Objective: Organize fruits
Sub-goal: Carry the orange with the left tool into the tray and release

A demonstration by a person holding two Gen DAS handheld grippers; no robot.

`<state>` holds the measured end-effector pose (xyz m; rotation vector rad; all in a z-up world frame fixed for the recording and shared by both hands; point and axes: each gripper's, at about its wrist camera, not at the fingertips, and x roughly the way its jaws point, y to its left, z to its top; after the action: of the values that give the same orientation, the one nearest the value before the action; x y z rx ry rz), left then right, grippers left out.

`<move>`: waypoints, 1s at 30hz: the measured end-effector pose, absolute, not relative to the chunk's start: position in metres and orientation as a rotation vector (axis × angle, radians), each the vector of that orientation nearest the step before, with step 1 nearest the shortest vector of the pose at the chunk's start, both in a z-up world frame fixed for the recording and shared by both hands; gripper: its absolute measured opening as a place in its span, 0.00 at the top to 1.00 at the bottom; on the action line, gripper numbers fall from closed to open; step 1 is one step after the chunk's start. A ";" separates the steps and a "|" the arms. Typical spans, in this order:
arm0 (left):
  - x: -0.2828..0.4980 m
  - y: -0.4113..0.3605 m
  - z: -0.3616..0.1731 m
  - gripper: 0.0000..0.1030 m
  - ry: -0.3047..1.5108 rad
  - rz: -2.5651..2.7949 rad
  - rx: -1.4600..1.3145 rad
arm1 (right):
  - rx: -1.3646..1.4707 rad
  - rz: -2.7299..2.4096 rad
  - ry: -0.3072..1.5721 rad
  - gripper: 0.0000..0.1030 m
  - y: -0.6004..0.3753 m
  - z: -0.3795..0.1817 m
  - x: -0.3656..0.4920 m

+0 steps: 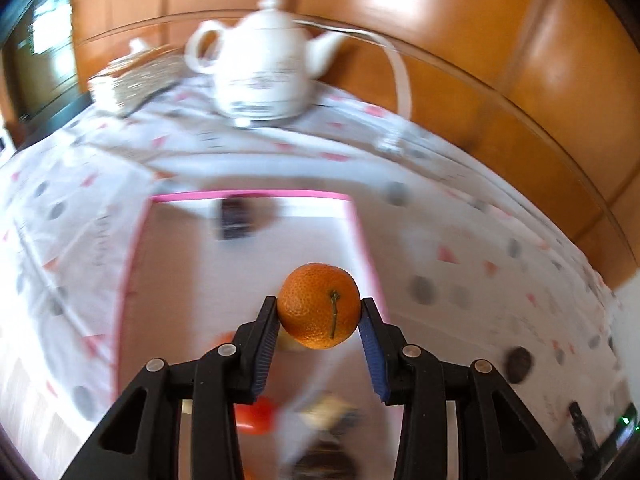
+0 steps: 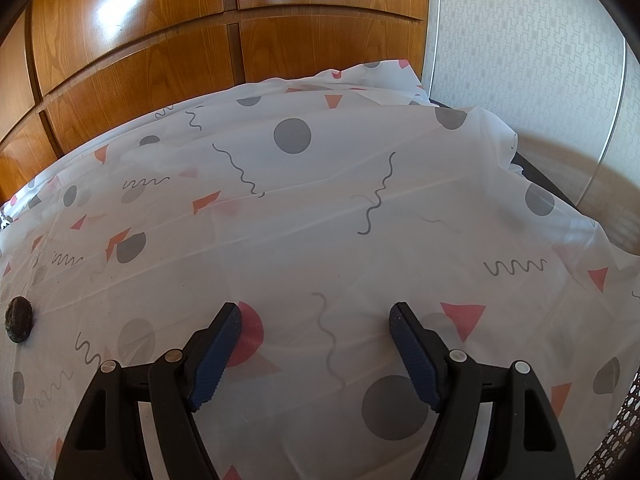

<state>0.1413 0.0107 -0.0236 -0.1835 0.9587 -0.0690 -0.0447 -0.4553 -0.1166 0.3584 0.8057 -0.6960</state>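
My left gripper (image 1: 319, 308) is shut on an orange mandarin (image 1: 319, 311), stem side facing the camera, held in the air above a pink-rimmed white tray (image 1: 248, 197). Below the fingers lie blurred fruits in the tray, among them a red one (image 1: 256, 416) and a pale one (image 1: 330, 410). A dark oval fruit (image 1: 519, 364) rests on the tablecloth to the right of the tray; the same dark fruit (image 2: 18, 319) shows at the left edge of the right wrist view. My right gripper (image 2: 316, 316) is open over the patterned tablecloth, nothing between its fingers.
A white teapot (image 1: 264, 64) stands at the back of the table with a small lidded dish (image 1: 120, 76) to its left. Wooden cabinet doors (image 2: 200, 40) rise behind the table. The cloth's right edge (image 2: 580, 216) drops off near a papered wall.
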 end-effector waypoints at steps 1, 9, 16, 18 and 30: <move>0.142 0.021 -0.026 0.61 0.959 -0.048 -0.187 | 0.358 -0.696 0.806 0.25 -0.456 -0.116 -0.045; 0.150 0.074 -0.048 0.61 0.994 0.033 -0.212 | 0.354 -0.697 0.807 0.25 -0.455 -0.116 -0.045; 0.156 0.085 -0.067 0.60 1.040 0.051 -0.238 | 0.350 -0.698 0.808 0.25 -0.455 -0.117 -0.045; 0.156 0.084 -0.068 0.60 1.042 0.049 -0.239 | 0.350 -0.699 0.808 0.25 -0.455 -0.117 -0.045; 0.141 0.085 -0.052 0.50 0.991 0.072 -0.254 | 0.348 -0.699 0.808 0.25 -0.454 -0.117 -0.046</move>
<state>0.1413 0.0851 -0.0524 -0.2535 0.9914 0.0725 -0.0455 -0.4542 -0.1173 0.3485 0.8083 -0.6993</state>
